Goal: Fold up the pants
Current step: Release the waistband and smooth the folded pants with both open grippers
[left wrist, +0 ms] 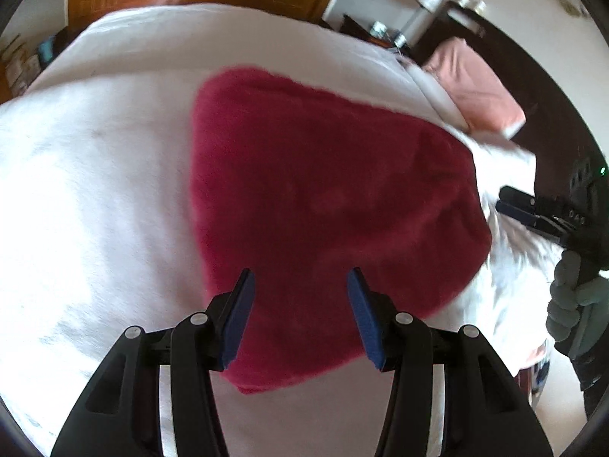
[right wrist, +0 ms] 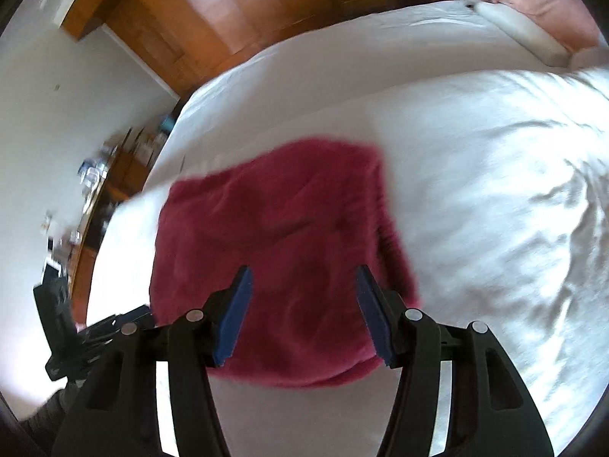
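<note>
Evidently I am at the tail of a fold, or between folds; the fuzzy crimson fleece pants (left wrist: 327, 205) lie as a compact, roughly rectangular bundle on the white quilted bed cover (left wrist: 95, 190), near the bed's front edge, with nothing lifted. My left gripper (left wrist: 300, 316) hangs above the near edge of the bundle, its blue-padded fingers (left wrist: 238, 320) spread with only air between them; my right gripper (right wrist: 302, 314) likewise stands over the bundle's near part from the other side, fingers parted and pinching nothing. From the left wrist view I see the right gripper off to the side, held in a grey-gloved hand (left wrist: 571, 304). I judge the pants nearly done; whether one more fold is wanted I cannot tell. If so, both pairs of fingers should descend onto one edge, pinch all layers, and carry it across; the plush pile may slip, so a deep bite seems wise.
</note>
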The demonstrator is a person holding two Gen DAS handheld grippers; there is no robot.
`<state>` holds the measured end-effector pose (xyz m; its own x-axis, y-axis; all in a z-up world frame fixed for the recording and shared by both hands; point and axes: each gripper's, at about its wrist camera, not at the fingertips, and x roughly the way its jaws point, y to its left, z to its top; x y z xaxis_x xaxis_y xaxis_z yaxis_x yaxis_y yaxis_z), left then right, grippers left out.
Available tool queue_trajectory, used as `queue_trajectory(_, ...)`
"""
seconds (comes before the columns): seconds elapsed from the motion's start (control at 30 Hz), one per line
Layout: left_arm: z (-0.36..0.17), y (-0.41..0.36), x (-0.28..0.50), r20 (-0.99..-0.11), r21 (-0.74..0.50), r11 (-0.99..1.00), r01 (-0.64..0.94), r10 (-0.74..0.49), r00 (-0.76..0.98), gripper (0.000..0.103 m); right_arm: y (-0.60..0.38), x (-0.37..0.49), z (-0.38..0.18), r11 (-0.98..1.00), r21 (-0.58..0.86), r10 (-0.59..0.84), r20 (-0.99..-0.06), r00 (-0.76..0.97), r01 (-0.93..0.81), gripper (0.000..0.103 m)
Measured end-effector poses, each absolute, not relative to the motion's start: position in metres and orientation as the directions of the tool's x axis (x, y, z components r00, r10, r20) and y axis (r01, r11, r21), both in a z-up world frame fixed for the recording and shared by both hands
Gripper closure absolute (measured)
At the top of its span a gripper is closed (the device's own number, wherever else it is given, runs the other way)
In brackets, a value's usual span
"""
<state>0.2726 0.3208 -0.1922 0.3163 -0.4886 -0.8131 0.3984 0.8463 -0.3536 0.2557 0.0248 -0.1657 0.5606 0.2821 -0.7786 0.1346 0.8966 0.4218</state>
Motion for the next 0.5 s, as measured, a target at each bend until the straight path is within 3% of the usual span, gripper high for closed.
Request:
queue_trajectory(0.37,-0.235,0.288,0.265,-0.874,-0.211,0.864,0.458,-0.376,0.307,0.051,0.063,0.278,-0.245,0.958,0.232,0.143,-0.895,0.423,0.167,0.045)
queue_trajectory(0.5,-0.236,0.278,0.264,-0.882,-0.19,0.873,0.449,-0.352,0.312,0.045,0.068,0.281,-0.248,0.966,0.198,0.114,-0.905,0.411,0.168,0.045)
